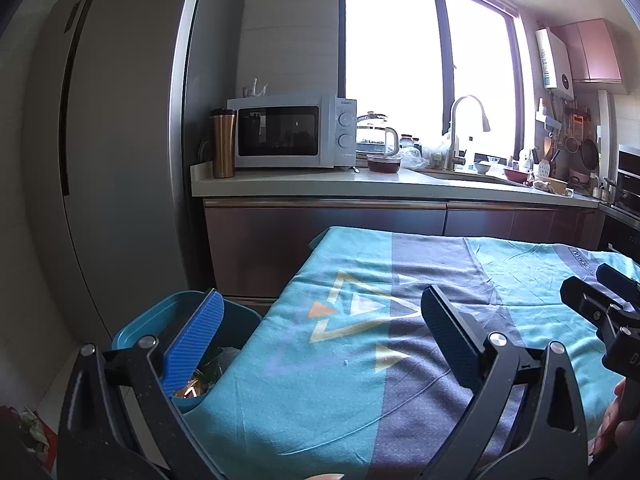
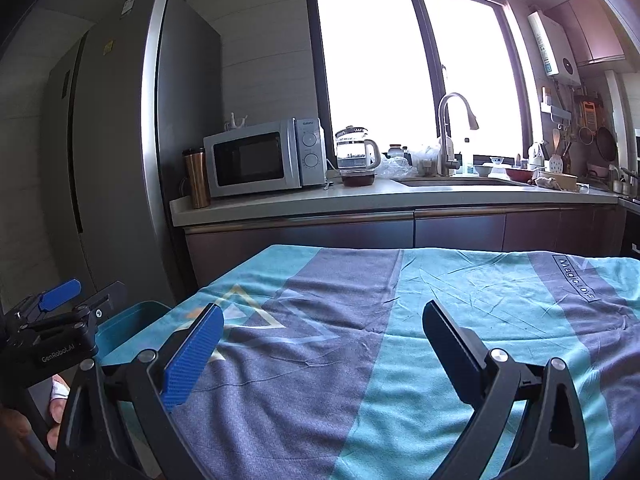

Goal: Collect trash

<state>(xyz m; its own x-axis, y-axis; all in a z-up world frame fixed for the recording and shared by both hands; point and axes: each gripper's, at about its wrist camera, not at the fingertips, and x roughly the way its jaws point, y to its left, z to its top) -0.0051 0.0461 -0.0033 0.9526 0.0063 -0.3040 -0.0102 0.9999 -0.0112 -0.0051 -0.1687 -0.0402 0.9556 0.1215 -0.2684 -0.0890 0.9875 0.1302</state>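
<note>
A teal trash bin (image 1: 136, 330) stands on the floor at the table's left edge, with crumpled wrappers (image 1: 208, 372) inside. My left gripper (image 1: 320, 312) is open and holds nothing; its left finger hangs over the bin, its right over the cloth. My right gripper (image 2: 320, 322) is open too, above the teal-and-grey tablecloth (image 2: 400, 320), nothing between its fingers. In the right wrist view the bin (image 2: 128, 320) shows only as a rim behind the left gripper's body. A tiny white speck (image 1: 345, 361) lies on the cloth.
A tall grey fridge (image 1: 112, 160) stands left of the bin. Behind the table runs a counter (image 1: 360, 186) with a microwave (image 1: 288, 136), a copper tumbler (image 1: 223, 142), a glass kettle (image 1: 376, 136) and a sink faucet (image 1: 460, 128). Some litter (image 1: 28, 428) lies on the floor at far left.
</note>
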